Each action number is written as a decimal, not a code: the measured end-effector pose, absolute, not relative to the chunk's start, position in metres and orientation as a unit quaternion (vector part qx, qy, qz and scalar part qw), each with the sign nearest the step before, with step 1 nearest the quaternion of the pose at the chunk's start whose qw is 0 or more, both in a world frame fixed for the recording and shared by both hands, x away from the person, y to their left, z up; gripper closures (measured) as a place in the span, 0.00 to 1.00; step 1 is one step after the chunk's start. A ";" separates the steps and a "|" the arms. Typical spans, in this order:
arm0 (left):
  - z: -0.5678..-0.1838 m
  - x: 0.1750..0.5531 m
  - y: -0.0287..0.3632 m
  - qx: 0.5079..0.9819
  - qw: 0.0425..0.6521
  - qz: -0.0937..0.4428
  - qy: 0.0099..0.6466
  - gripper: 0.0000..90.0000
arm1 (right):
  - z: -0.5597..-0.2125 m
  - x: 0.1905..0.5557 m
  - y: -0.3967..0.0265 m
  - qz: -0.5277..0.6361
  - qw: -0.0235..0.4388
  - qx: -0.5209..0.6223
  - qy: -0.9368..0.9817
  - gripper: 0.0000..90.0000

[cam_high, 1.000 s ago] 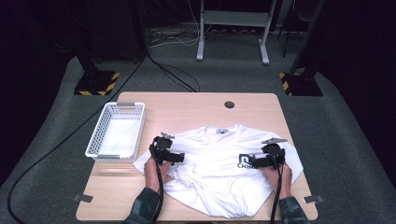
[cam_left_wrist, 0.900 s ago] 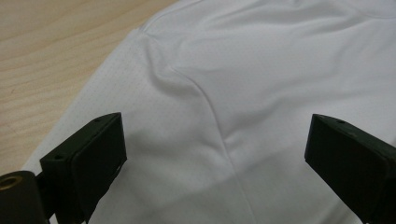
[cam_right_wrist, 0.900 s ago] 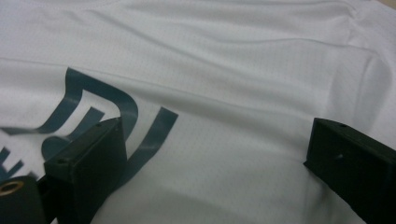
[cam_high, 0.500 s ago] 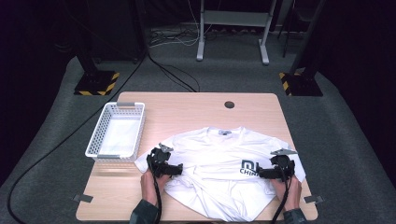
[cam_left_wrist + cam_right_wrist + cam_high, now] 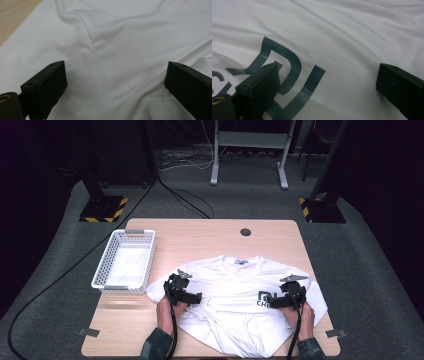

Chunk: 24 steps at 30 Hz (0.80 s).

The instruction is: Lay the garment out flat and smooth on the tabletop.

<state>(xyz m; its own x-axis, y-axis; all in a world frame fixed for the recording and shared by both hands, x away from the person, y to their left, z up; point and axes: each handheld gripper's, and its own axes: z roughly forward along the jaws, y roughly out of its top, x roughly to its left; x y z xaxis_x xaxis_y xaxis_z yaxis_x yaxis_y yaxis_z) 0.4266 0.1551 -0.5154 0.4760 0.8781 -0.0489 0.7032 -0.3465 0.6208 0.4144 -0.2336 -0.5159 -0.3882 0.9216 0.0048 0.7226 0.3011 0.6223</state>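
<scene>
A white T-shirt (image 5: 235, 290) with a dark printed logo (image 5: 265, 299) lies spread on the wooden table (image 5: 200, 240), its lower part rumpled near the front edge. My left gripper (image 5: 192, 297) is over the shirt's left side, jaws wide apart above a sleeve seam (image 5: 100, 62). My right gripper (image 5: 280, 301) sits over the logo (image 5: 284, 67) on the shirt's right side, also open. Neither pair of jaws has cloth between them.
A white mesh basket (image 5: 125, 262) stands at the table's left. A round cable hole (image 5: 245, 232) is at the back edge. Black stand bases with striped tape (image 5: 102, 209) sit on the grey carpet beyond.
Both grippers have drawn back toward the front edge and slightly inward over the shirt. The shirt's lower hem looks more bunched than a second ago.
</scene>
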 end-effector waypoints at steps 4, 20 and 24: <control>-0.515 0.442 0.149 0.813 0.279 0.154 0.488 0.04 | -0.515 0.421 -0.234 0.272 0.178 0.521 0.790 0.04; -0.507 0.609 0.146 0.790 0.224 0.147 0.552 0.01 | -0.511 0.601 -0.228 0.253 0.177 0.549 0.777 0.03; -0.506 0.621 0.149 0.787 0.215 0.145 0.559 0.01 | -0.510 0.621 -0.227 0.245 0.177 0.563 0.769 0.03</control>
